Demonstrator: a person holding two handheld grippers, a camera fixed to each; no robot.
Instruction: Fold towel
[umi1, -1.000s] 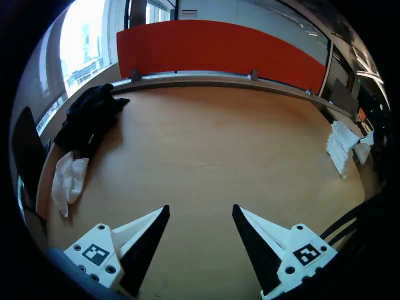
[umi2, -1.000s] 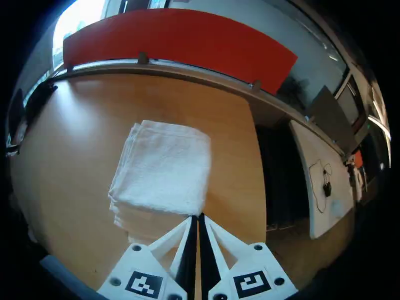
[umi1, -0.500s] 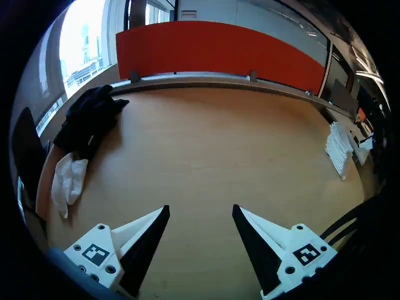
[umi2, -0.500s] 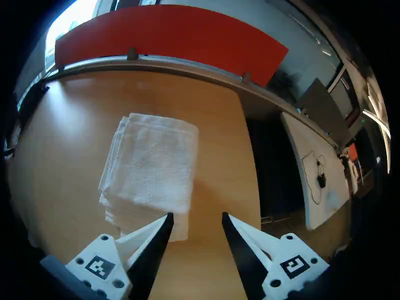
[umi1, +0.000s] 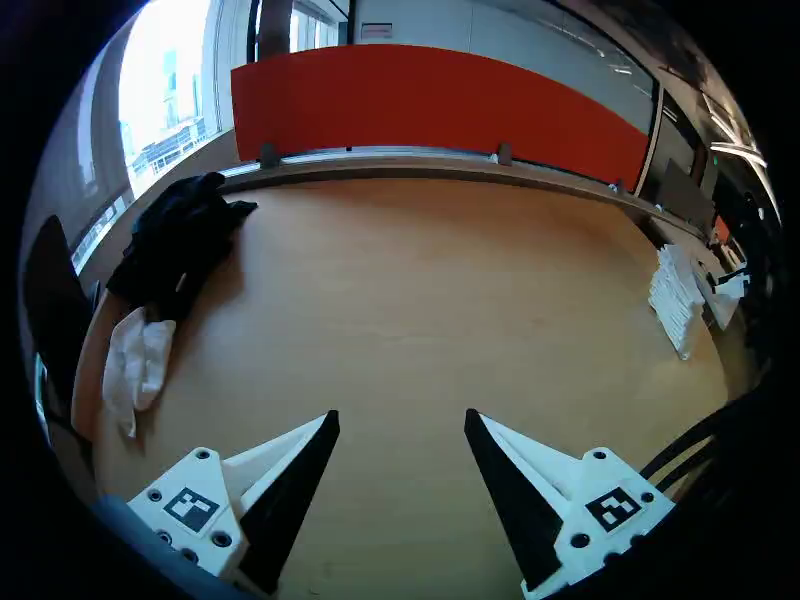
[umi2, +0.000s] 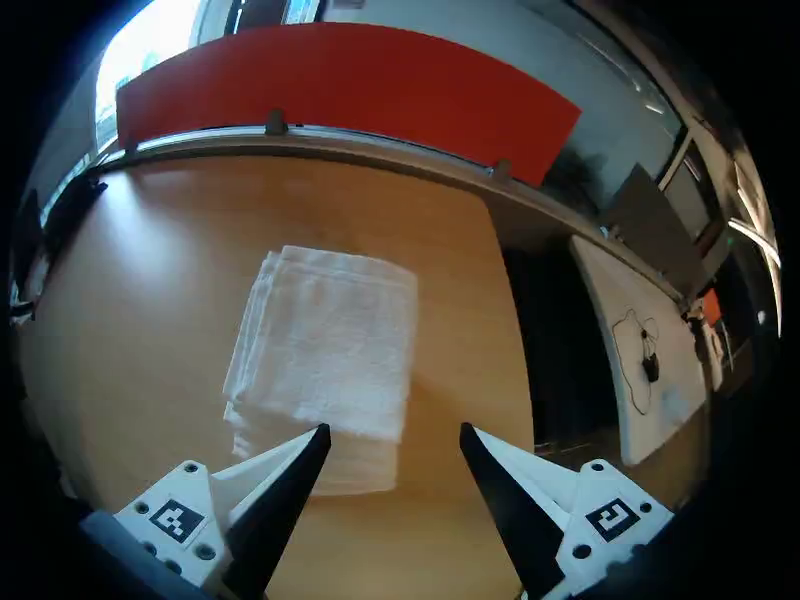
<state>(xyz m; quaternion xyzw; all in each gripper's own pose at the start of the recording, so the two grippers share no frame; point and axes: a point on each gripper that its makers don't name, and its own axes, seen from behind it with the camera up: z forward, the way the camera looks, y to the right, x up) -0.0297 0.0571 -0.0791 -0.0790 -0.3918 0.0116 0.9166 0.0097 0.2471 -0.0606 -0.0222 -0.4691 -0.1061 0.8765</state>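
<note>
Towel (umi2: 325, 365) folded square, lying near table (umi2: 150, 300) right edge. Right gripper (umi2: 390, 445) released, jaws spread just short of it. Left gripper (umi1: 400, 430) released too, holding nothing. Fold looks done.

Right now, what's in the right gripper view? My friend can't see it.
A folded white towel lies on a wooden table, just ahead of the right gripper, whose two fingers are spread open. A red panel runs along the table's far edge.
</note>
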